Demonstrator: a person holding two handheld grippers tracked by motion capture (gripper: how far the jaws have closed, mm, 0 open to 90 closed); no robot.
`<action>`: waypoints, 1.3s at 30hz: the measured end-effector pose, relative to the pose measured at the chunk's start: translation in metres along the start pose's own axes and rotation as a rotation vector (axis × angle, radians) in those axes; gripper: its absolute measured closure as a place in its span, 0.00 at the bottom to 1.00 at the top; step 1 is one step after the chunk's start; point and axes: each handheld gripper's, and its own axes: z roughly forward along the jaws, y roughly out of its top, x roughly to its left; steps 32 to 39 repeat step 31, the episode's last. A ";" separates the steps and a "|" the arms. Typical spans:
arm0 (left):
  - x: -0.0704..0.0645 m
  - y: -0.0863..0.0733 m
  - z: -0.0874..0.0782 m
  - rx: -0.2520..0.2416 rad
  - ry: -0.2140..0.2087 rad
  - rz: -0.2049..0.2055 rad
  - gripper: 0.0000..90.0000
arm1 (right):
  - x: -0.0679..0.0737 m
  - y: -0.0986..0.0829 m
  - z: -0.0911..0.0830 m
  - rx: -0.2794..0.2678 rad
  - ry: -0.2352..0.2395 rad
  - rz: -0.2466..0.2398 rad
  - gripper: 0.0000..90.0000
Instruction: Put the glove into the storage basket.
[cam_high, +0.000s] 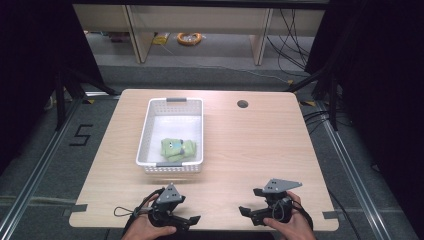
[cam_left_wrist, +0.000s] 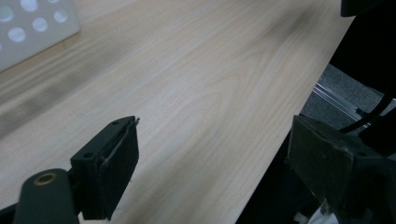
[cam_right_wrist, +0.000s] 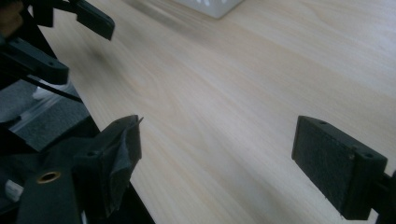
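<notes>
Green soft toy lies in the near part of the white basket, well apart from both grippers. Nearest, at the near edge of the table, the left gripper rests in the person's left hand and the right gripper in the right hand; both have their jaws spread wide with nothing between them, pointing toward each other over bare wood. Farther off, the basket stands left of centre, and a round hole sits near the far edge.
</notes>
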 end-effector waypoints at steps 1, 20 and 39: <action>0.000 0.000 0.000 0.000 0.000 0.000 0.18 | 0.000 0.000 0.000 0.000 0.000 0.000 0.18; 0.001 -0.011 -0.004 0.009 0.010 0.006 0.18 | 0.007 -0.034 -0.003 0.079 -0.055 -0.027 0.19; 0.001 -0.011 -0.003 0.004 0.020 -0.006 0.18 | 0.004 -0.034 -0.001 0.075 -0.053 -0.056 0.19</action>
